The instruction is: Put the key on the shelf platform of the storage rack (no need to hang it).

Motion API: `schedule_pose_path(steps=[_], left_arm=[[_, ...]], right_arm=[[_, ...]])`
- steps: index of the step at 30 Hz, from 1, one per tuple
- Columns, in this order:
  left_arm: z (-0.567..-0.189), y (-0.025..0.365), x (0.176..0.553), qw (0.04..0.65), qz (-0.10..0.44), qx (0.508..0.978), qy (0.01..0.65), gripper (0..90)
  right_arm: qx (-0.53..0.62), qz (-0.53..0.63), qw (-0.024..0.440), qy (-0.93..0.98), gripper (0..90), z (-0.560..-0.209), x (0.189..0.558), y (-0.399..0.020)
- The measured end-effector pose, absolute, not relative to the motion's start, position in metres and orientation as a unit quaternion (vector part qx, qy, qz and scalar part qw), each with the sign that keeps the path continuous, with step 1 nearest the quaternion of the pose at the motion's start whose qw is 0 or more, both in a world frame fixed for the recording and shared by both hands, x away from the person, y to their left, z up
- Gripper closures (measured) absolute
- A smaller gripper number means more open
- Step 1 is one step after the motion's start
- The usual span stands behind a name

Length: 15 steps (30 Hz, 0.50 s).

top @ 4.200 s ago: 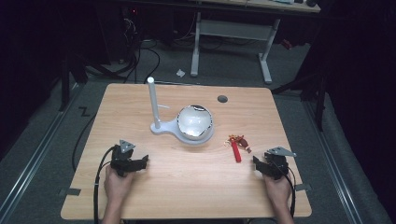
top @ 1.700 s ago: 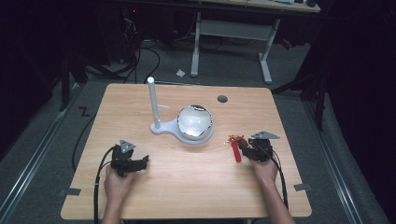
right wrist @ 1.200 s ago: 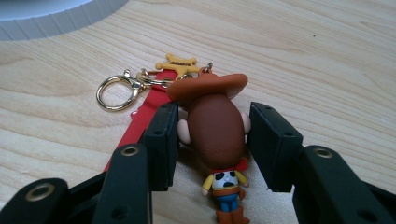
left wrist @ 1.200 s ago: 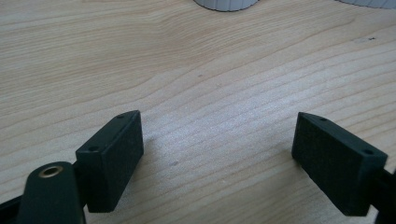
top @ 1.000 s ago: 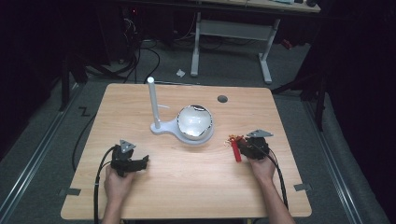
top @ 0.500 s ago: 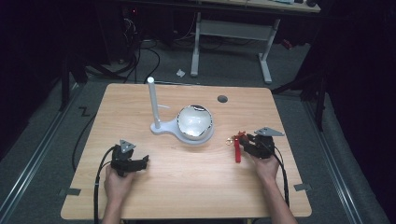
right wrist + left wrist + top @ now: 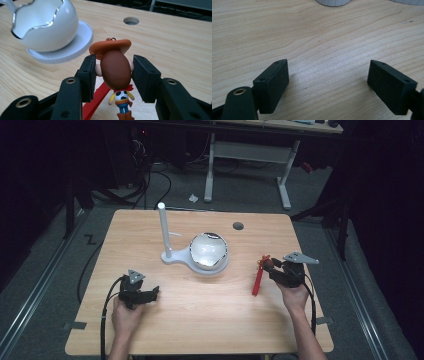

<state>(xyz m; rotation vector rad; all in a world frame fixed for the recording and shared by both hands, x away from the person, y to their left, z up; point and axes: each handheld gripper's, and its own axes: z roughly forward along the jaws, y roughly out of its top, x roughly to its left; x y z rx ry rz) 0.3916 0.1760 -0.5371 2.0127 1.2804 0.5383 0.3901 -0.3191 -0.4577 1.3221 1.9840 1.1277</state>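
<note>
My right gripper (image 7: 113,71) is shut on the head of a small cowboy figure (image 7: 115,68) with a brown hat, its pads pressing both sides of the head. A red strap (image 7: 257,282) hangs from the figure down toward the table; it also shows below the jaws as the red strap (image 7: 96,102). In the high view the right gripper (image 7: 272,266) is held above the table's right side. My left gripper (image 7: 152,293) rests at the front left, and its jaws (image 7: 328,82) stand wide open over bare wood.
A white egg-shaped bowl (image 7: 209,251) on a round white base stands mid-table, joined to an upright white post (image 7: 164,227). The bowl (image 7: 45,25) is to the left ahead of the right gripper. A round hole (image 7: 238,226) sits in the table's far part.
The right gripper came in from the right edge to the figure, closed on it and has lifted it, so the red strap now hangs. The left gripper stayed put.
</note>
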Motion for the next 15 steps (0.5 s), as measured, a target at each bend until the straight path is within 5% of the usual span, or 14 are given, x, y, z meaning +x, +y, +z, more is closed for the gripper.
schedule_pose_path(steps=[15], left_arm=[[-0.537, 0.176, 0.392, 0.341, 0.207, 0.774, 0.492, 18.0]], right_arm=[[0.457, 0.439, 0.234, 0.737, 55.6, -0.417, 0.378, -0.322]])
